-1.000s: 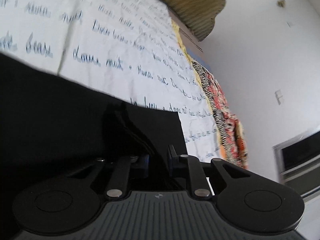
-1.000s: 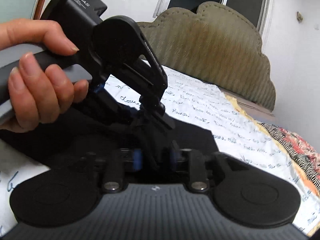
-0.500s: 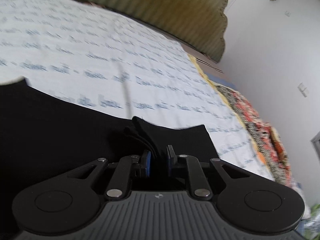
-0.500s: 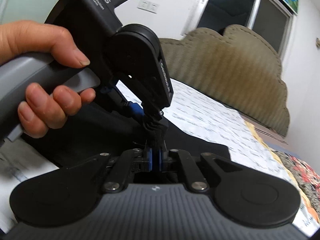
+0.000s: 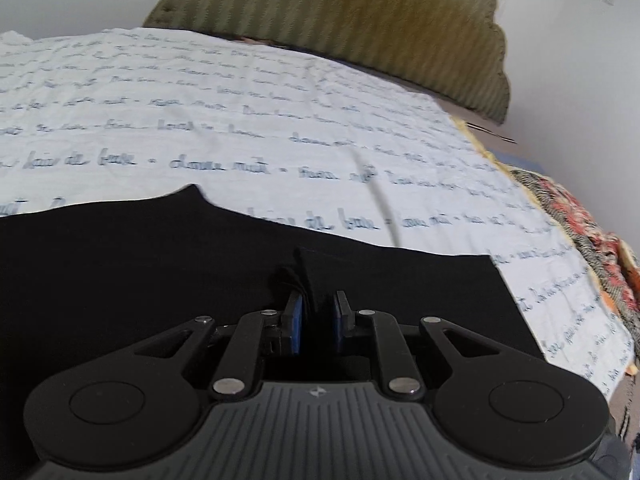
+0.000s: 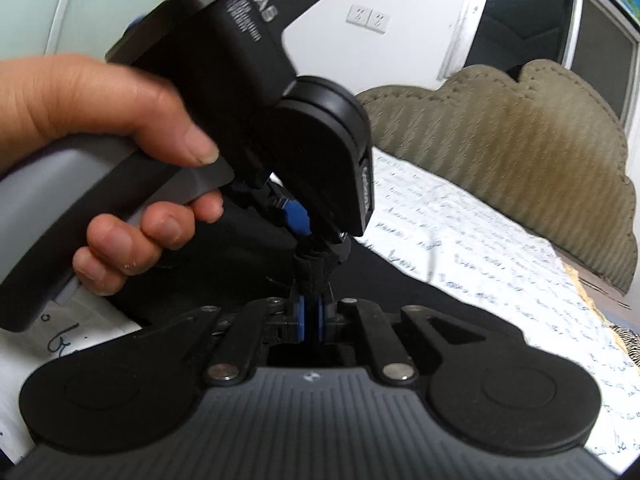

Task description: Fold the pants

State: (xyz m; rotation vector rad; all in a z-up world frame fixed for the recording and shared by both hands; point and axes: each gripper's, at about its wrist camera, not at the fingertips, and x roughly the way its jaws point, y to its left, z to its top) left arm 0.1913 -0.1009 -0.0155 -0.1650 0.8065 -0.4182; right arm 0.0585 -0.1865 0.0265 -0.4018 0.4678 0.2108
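Observation:
The black pants [image 5: 168, 264] lie on a white bedsheet with blue handwriting print [image 5: 280, 120]. In the left wrist view my left gripper [image 5: 317, 312] is shut on a bunched fold of the black fabric between its blue pads. In the right wrist view my right gripper [image 6: 313, 312] is shut on the same bunch of pants [image 6: 420, 300], directly below the left gripper [image 6: 310, 248], which a hand holds just in front of it. The two grippers pinch the fabric at almost the same spot.
An olive padded headboard [image 5: 360, 20] stands at the far end of the bed. A patterned red and black blanket [image 5: 592, 232] lies along the bed's right edge. White walls, a window [image 6: 560, 32] and wall switches [image 6: 368, 16] are behind.
The left gripper has tilted upright, so the bed now looks level. The right gripper has closed tighter on the fabric fold and both grippers have drawn closer together.

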